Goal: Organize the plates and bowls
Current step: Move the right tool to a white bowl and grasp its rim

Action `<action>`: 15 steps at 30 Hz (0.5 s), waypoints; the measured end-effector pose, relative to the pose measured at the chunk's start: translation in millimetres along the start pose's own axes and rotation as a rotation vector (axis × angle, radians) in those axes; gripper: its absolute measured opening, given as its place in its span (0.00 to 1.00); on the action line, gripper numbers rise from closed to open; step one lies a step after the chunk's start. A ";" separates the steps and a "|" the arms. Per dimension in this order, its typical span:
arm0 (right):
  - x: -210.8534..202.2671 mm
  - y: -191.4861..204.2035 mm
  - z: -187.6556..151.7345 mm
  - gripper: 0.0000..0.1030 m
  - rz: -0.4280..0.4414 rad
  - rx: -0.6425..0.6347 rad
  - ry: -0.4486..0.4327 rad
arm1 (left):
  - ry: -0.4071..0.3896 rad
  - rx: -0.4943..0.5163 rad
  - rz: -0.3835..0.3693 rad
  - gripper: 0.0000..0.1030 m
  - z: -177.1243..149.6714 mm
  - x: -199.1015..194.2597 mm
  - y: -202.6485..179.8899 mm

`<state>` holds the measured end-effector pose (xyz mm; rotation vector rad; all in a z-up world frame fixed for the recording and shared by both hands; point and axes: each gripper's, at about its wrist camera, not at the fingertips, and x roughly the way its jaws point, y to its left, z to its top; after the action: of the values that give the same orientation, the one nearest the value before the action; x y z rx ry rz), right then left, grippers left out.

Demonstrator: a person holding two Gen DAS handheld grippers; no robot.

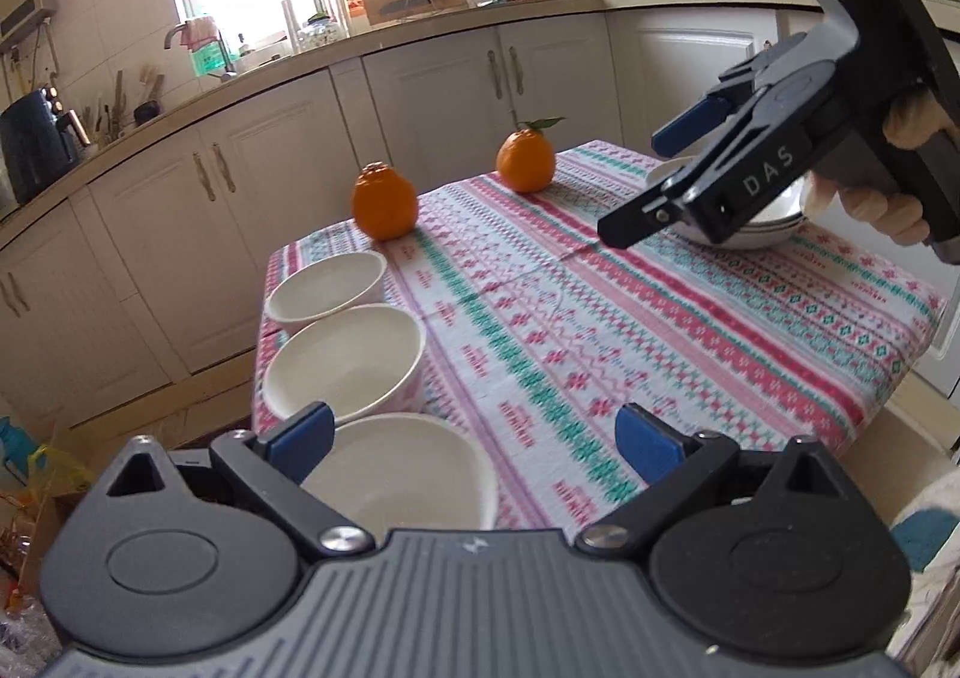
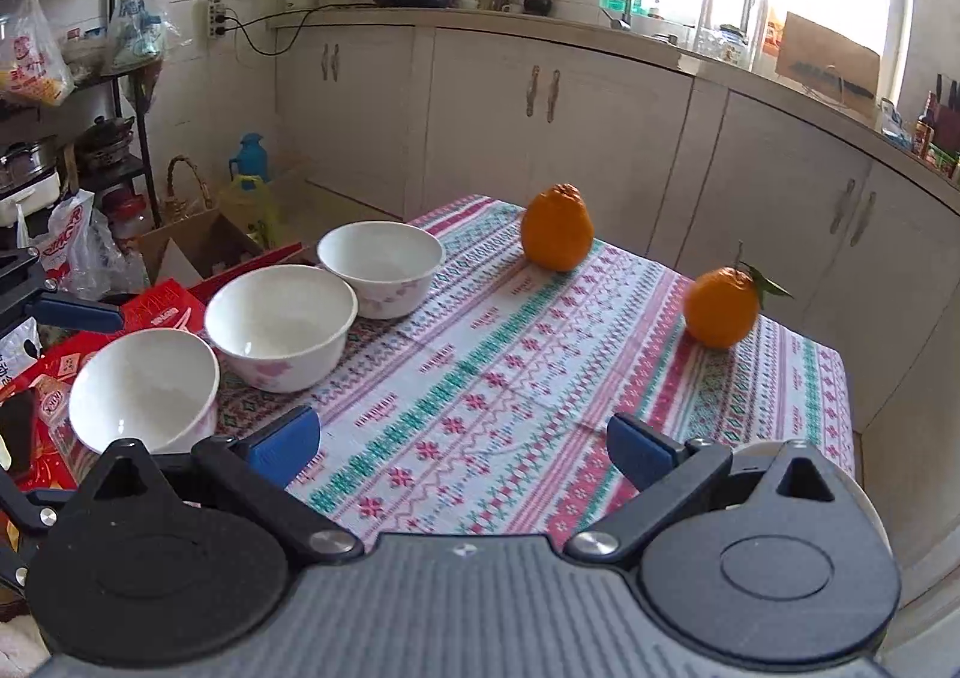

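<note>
Three white bowls stand in a row along the left edge of the patterned tablecloth [image 1: 600, 330]: a far bowl [image 1: 327, 282], a middle bowl [image 1: 345, 360] and a near bowl [image 1: 402, 474]. My left gripper [image 1: 474, 441] is open just above the near bowl, with nothing between its blue pads. A hand holds my right gripper [image 1: 633, 186] open in the air at the right, over a stack of white plates [image 1: 750, 240]. In the right wrist view the bowls [image 2: 279, 327] sit ahead on the left. The right gripper [image 2: 462, 447] is empty, and a plate rim [image 2: 867, 498] shows beneath it.
Two oranges [image 1: 384, 201] [image 1: 526, 160] sit at the far side of the table. Kitchen cabinets [image 1: 432, 78] and a cluttered counter run behind it. Boxes and bags [image 2: 162, 306] lie on the floor past the table's left edge.
</note>
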<state>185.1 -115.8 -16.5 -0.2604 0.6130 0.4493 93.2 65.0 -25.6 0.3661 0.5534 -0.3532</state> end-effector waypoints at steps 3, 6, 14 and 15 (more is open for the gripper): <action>9.2 18.9 9.7 1.00 0.057 0.000 -0.011 | 0.025 -0.012 0.033 0.97 -19.7 -6.6 17.5; 21.3 37.5 15.9 1.00 0.118 -0.007 0.000 | 0.062 -0.044 0.047 0.97 -37.7 -4.7 30.9; 54.8 77.8 19.4 0.96 0.264 -0.012 0.074 | 0.091 -0.079 0.000 0.96 -61.8 9.4 45.5; 57.6 80.6 19.5 0.96 0.286 -0.007 0.085 | 0.092 -0.075 -0.006 0.96 -62.2 10.8 45.9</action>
<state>198.0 -19.6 -44.3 -0.1992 0.7357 0.7181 93.5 129.3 -69.8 0.3096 0.6558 -0.3212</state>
